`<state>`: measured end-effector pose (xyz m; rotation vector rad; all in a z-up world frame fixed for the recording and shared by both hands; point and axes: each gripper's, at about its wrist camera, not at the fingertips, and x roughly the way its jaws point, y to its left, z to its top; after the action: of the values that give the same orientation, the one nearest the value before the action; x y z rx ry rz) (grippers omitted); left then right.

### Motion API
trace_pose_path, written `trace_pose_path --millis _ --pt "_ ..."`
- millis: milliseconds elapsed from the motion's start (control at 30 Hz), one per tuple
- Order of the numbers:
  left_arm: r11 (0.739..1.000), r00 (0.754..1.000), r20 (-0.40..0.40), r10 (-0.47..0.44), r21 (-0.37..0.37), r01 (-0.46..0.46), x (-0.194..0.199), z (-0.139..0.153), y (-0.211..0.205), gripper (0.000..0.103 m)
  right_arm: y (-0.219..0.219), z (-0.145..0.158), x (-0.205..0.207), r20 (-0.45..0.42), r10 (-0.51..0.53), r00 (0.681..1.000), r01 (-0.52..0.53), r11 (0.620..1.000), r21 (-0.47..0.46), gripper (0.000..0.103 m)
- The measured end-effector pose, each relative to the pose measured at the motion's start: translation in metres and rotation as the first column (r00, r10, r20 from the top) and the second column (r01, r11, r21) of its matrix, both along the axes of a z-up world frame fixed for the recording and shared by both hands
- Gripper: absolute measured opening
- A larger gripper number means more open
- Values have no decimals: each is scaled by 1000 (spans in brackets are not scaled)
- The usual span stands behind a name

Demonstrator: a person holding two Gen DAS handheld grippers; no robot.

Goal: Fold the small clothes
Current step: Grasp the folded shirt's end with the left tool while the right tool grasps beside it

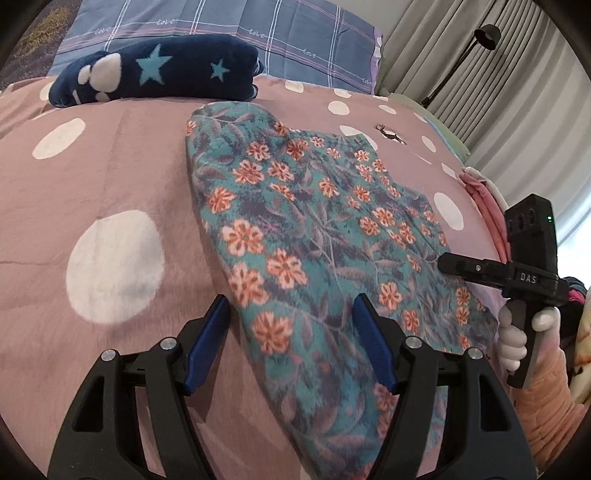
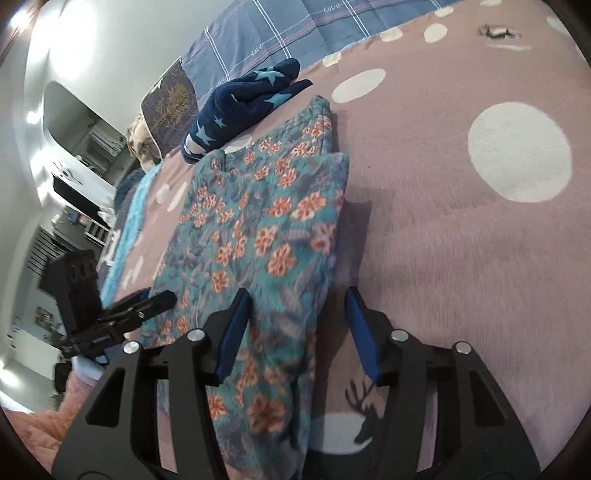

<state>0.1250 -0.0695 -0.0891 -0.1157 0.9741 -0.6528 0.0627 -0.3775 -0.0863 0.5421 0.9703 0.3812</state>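
Soft daylight; perhaps slight motion blur

Soft, dim indoor light over a bed [image 1: 122,177] spread with a mauve fleece cover dotted with large white circles and small deer figures. At the head, a grey-blue plaid pillow [image 1: 229,33] with "love" stitched along its lines. Beyond the bed's far side, pale pleated curtains [image 1: 491,96] hanging full length, bright daylight showing at their lower edge, and a black floor lamp [image 1: 476,48] leaning in front of them. On the opposite side, white walls [image 2: 110,51] with glare spots, a rounded mirror-like panel [image 2: 74,114], white shelving, and a turquoise fluffy blanket [image 2: 129,218] along the bed's edge.
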Motion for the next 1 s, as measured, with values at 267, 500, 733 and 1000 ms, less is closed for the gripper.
trace_pose_path --millis 267,500,733,1000 --pt "999 999 3 -41 -5 41 12 -2 -11 77 6 1 25 -15 69 997 -69 997 -24 49" --pt "996 998 -17 -55 -65 54 27 -6 -11 77 8 -3 47 -4 85 996 -85 996 -3 50" --pt "995 998 -16 -66 -71 65 39 -7 -19 70 11 -6 65 16 127 992 -127 992 3 50" --pt "997 998 -7 -62 -53 62 57 -9 -28 54 14 -10 88 31 179 983 -179 984 14 43"
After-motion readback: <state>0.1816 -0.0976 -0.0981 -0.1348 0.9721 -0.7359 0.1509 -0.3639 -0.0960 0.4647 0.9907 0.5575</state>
